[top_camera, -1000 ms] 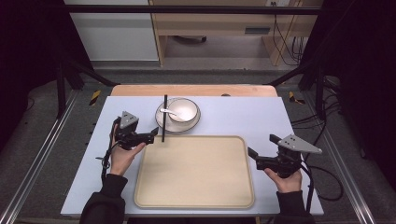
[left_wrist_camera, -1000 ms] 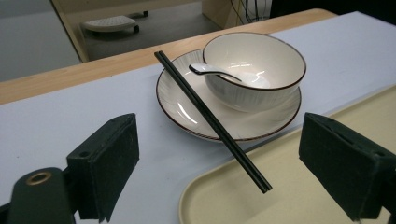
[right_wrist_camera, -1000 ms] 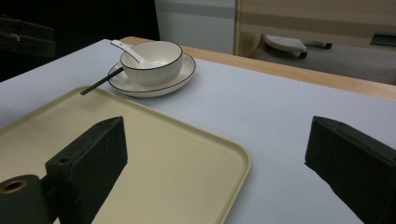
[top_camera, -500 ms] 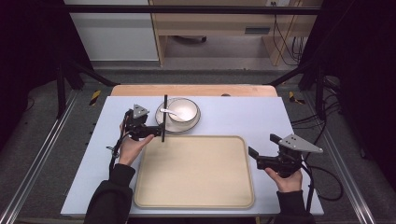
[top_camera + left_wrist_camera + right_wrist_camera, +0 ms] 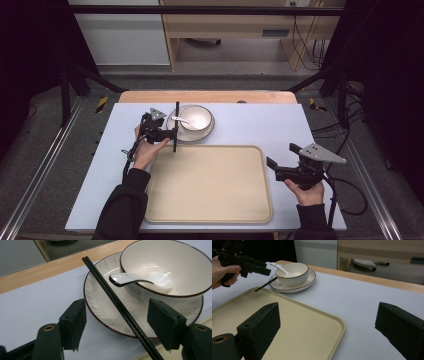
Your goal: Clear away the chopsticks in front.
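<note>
Left claw on the chopsticks

Left claw [image 5: 117, 325] has just been closing, jaws apart, not pinching: thin black chopsticks [image 5: 117, 302] run slanted between them, resting on the brown-rimmed white plate [image 5: 100, 305].

Soft even light from above on my pale counter [image 5: 260, 125], dark room all around, white shine spots inside the bowl [image 5: 172, 262], my close black claw pads [image 5: 262, 322] a bit fuzzy, faint shadows.

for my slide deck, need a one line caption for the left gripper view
Left gripper jaws closing around black chopsticks lying across a white brown-rimmed plate, not yet gripping.
</note>
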`<state>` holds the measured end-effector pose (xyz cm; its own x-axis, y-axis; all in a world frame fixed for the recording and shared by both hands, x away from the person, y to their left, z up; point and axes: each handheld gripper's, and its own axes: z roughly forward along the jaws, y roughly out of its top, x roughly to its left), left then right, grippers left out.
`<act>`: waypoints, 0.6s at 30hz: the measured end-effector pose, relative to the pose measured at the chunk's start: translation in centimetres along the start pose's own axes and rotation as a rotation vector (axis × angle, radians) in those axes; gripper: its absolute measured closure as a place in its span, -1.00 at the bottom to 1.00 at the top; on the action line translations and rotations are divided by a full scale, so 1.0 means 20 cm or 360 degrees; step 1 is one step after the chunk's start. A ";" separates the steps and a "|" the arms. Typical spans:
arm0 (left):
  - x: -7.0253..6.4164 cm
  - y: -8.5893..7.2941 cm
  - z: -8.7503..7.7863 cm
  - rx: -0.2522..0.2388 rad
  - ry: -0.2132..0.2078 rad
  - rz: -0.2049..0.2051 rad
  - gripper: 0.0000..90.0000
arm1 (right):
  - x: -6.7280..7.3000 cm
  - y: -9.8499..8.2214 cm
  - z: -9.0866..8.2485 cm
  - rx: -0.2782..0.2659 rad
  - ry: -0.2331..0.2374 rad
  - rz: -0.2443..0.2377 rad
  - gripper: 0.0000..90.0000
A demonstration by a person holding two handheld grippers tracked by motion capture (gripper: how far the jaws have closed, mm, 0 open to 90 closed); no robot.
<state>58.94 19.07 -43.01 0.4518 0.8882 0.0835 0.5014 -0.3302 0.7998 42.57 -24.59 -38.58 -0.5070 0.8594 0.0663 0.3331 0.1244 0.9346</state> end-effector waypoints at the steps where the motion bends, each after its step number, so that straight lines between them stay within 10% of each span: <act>1: 0.00 0.00 0.00 0.0000 0.0000 0.0000 -0.28 | 0.00 0.00 0.00 0.0000 0.0000 0.0000 -0.87; 18: 0.00 -0.04 0.10 0.0105 -0.0031 -0.0028 0.24 | 0.00 0.00 0.00 0.0003 0.0011 -0.0003 -0.86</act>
<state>60.07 18.73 -44.73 0.4564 0.8879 0.0575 0.5569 -0.3354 0.7599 42.58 -24.55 -38.62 -0.5132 0.8557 0.0669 0.3338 0.1271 0.9340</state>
